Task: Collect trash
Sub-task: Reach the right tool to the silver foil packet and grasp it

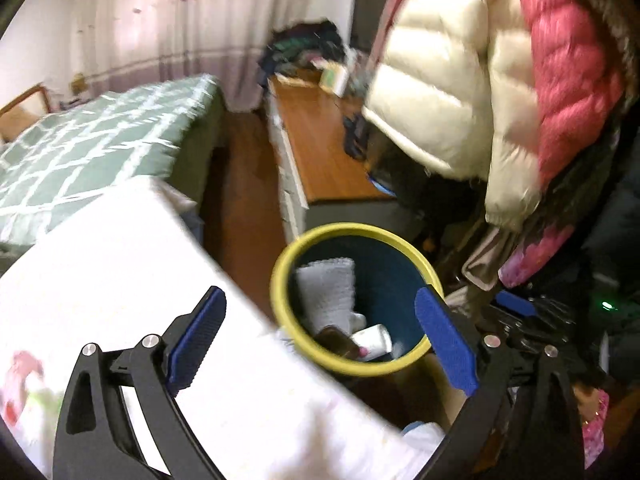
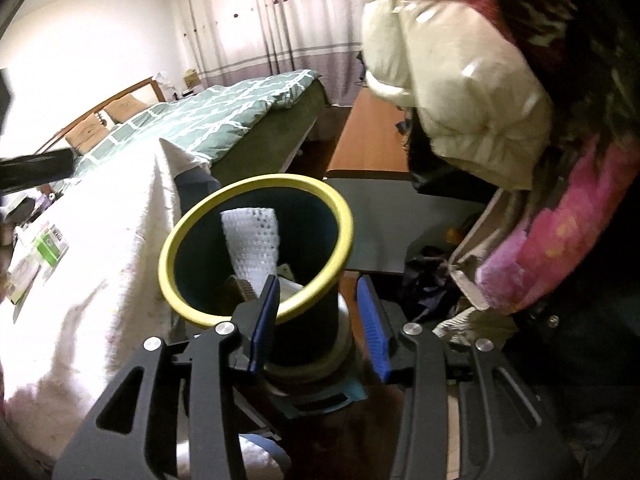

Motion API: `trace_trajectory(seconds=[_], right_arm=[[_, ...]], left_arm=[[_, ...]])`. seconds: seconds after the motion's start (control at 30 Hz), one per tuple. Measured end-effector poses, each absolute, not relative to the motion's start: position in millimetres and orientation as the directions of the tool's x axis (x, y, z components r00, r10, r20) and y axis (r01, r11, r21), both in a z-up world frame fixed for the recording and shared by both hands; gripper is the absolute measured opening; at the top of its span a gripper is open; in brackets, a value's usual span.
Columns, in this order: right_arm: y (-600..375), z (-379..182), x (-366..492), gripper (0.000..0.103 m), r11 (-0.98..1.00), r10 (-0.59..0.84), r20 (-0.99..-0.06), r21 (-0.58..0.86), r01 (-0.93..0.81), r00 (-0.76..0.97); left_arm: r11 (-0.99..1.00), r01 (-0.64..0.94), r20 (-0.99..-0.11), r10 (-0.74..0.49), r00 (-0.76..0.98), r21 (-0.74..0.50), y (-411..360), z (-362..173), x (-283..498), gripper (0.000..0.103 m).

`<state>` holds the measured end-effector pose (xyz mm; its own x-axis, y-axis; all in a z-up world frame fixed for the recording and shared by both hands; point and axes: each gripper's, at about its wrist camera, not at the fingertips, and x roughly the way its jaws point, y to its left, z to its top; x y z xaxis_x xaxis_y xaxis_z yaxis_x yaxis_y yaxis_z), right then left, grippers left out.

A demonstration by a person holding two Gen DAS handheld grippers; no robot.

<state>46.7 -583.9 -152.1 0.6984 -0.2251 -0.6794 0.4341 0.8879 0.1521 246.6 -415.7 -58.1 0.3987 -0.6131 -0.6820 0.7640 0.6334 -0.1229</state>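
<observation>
No print could be read; the green-and-white carton [image 2: 47, 245] on the white cloth [image 2: 100, 264] bore dark characters, too blurred to make out.

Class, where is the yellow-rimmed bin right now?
Centre of both wrist views: the bin stands on the floor beside the white-covered table, below the hanging jackets.

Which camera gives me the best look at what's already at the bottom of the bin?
Left wrist. It looks down into the yellow-rimmed bin, showing white textured sheet plus a small white container at the bottom. Right wrist sees the bin more side-on; its gripper hides the bottom.
</observation>
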Motion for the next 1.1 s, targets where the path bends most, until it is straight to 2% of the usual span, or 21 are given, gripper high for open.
trace_trajectory(seconds=[0.17, 0.37, 0.5, 0.63, 0.83, 1.1], right_arm=[[-563.6, -147.6, 66.7, 0.039, 0.909, -0.197, -0.683, 0.142, 0.393, 0.703], [-526.3, -132.0, 103.0, 0.039, 0.948, -0.136, -0.687, 0.119, 0.295, 0.714], [-490.1, -113.5, 134.3, 0.039, 0.974, -0.081, -0.675, 0.104, 0.202, 0.733], [-440.3, -94.3, 173.4, 0.039, 0.992, 0.010, -0.664, 0.099, 0.074, 0.747], [-359.0, -69.0, 236.3, 0.039, 0.985, 0.170, -0.651, 0.110, -0.130, 0.740], [-240.1, -45.0, 311.2, 0.039, 0.912, 0.362, -0.664, 0.107, -0.397, 0.654]], left_arm=[[0.740, 0.666, -0.624, -0.565, 0.539, -0.094, -312.7, -31.9, 236.6, 0.096], [0.883, 0.470, -0.578, -0.394, 0.714, -0.021, -183.1, -20.3, 229.2, 0.098], [0.946, 0.324, -0.575, -0.254, 0.778, 0.020, -106.7, -31.5, 232.5, 0.098], [0.976, 0.220, -0.597, -0.177, 0.783, -0.001, -46.7, -57.3, 239.8, 0.098], [0.993, 0.114, -0.623, -0.101, 0.775, -0.020, 0.5, -95.3, 252.5, 0.098], [0.994, 0.092, -0.652, -0.105, 0.751, -0.054, 24.9, -126.6, 259.5, 0.098]])
